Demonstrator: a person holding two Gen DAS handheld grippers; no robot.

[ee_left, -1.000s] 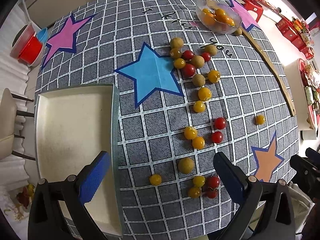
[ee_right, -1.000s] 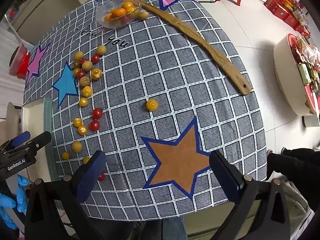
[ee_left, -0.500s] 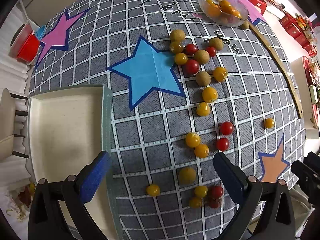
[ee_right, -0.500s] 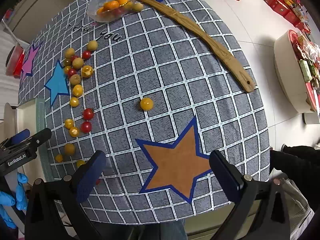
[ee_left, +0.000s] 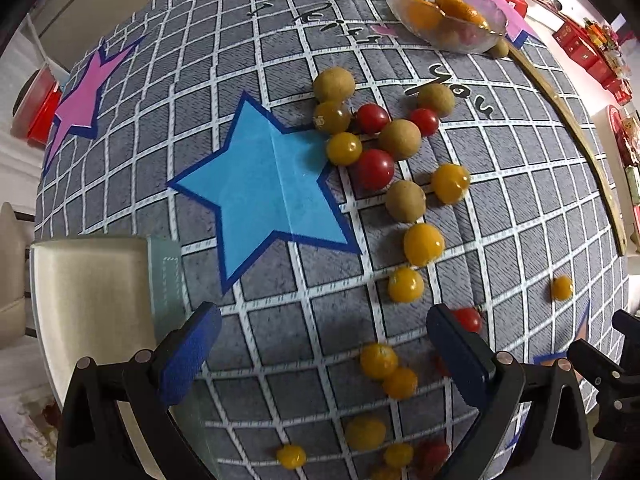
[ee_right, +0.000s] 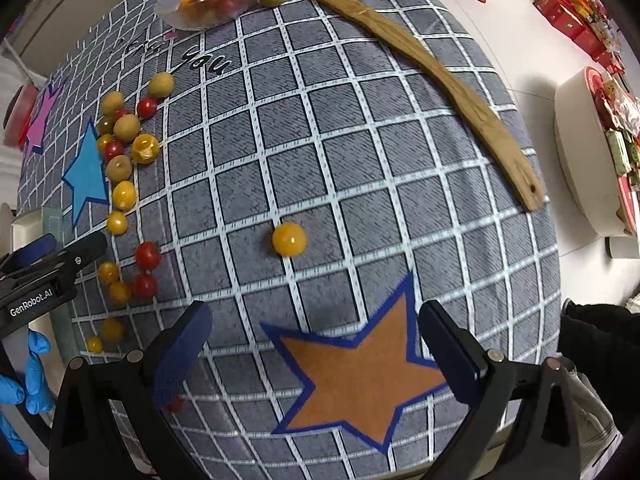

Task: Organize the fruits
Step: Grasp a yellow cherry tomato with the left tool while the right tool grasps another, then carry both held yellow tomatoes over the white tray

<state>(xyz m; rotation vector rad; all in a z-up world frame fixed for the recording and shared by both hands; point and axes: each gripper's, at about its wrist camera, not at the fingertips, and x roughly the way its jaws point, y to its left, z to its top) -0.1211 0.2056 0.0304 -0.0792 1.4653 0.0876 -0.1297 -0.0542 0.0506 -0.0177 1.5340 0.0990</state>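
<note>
Several small fruits lie scattered on the checked tablecloth: red cherry tomatoes [ee_left: 374, 169], yellow ones [ee_left: 423, 244] and brown longans [ee_left: 405, 201]. A lone yellow tomato [ee_right: 289, 239] sits apart, mid-table in the right wrist view. A clear bowl [ee_left: 444, 18] of oranges stands at the far side. My left gripper [ee_left: 320, 346] is open, low over the cloth, with yellow tomatoes [ee_left: 378, 360] between its fingers' span. My right gripper [ee_right: 312, 350] is open above the orange star [ee_right: 360, 368], holding nothing.
A cream tray [ee_left: 88, 296] lies at the table's left edge. A long wooden stick [ee_right: 432, 80] curves along the far right edge. The left gripper's body [ee_right: 44, 280] and a blue-gloved hand [ee_right: 24, 376] show at the left of the right wrist view.
Both grippers have moved forward and lower over the table; the fruits look larger and nearer. Neither gripper has taken hold of anything, and no fruit has shifted.
</note>
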